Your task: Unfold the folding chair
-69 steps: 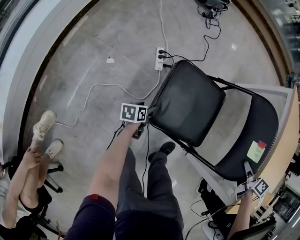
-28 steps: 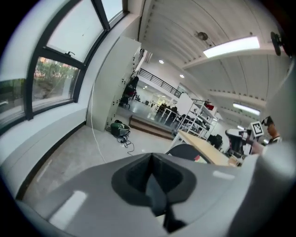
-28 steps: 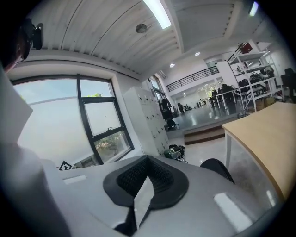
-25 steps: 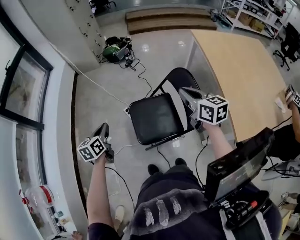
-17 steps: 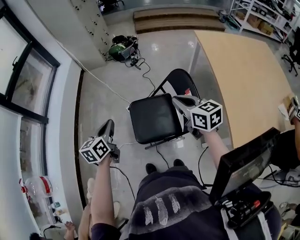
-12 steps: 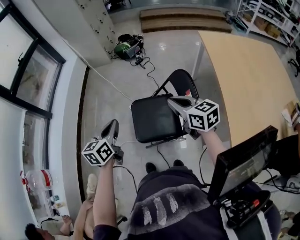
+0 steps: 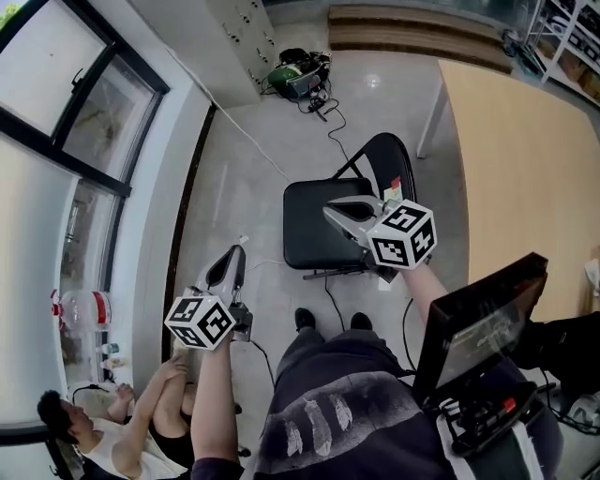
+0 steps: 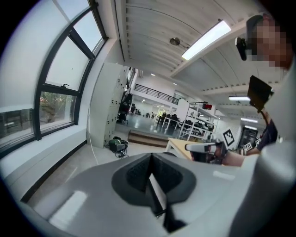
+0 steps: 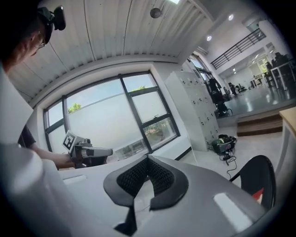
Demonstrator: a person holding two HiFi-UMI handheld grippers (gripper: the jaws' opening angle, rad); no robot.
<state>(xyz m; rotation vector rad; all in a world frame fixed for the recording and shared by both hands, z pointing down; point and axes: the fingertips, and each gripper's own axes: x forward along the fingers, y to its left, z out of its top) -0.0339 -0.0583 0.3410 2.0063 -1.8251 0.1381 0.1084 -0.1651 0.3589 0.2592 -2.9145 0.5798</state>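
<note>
The black folding chair [image 7: 314, 225] stands opened on the grey floor, seat flat and backrest [image 7: 386, 161] upright; its backrest [image 9: 258, 181] also shows in the right gripper view. My right gripper [image 7: 330, 210] hovers above the seat's right side, jaws shut and empty, apart from the chair. My left gripper [image 7: 236, 253] hangs over bare floor to the chair's left, shut on nothing. In the left gripper view the left gripper [image 8: 150, 156] shows closed pads. The right gripper [image 9: 148, 159] looks the same in its own view.
A wooden table [image 7: 525, 159] stands right of the chair. A green bag [image 7: 298, 77] and cables lie at the back by wooden steps [image 7: 422, 28]. A person sits on the floor [image 7: 89, 431] at lower left. A dark screen [image 7: 478, 319] hangs at my right hip. Windows line the left wall.
Both grippers, earlier at the chair's seat edge and backrest, are now off it. The left gripper has risen and moved. My view has swung left, bringing the seated person into sight.
</note>
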